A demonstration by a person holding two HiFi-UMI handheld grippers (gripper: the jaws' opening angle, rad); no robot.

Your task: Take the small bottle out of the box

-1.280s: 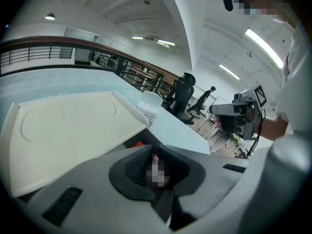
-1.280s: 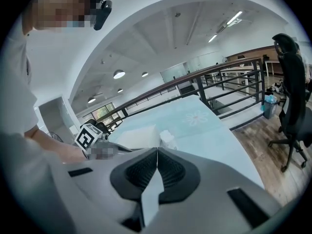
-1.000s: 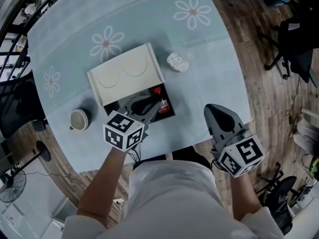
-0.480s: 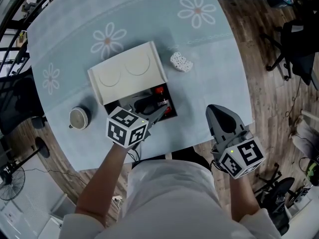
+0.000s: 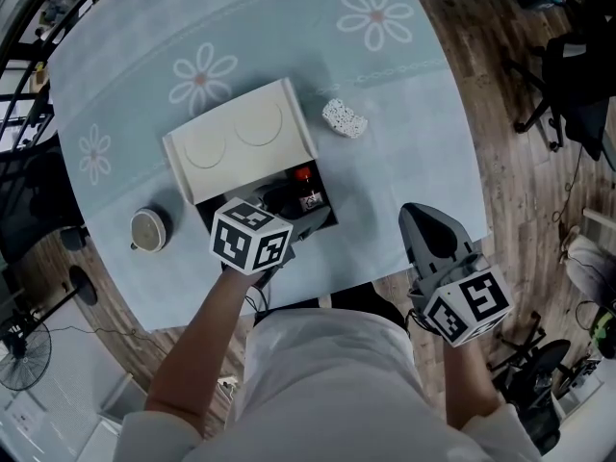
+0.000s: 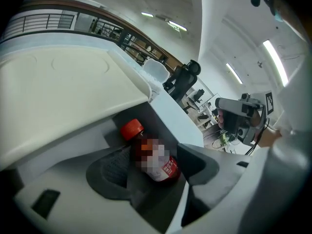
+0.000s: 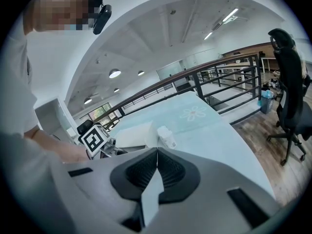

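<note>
The left gripper has just been opening its jaws; they stand wide, with the bottle lying between them, red cap away, at the right end of the box's open near part. Only the left gripper view shows this. From the head view the marker cube hides the jaws, and just the cap and shoulder show. The right gripper is clenched on nothing over the table's near right edge. A speckled block lies right of the box, and a cup to its left.
</note>
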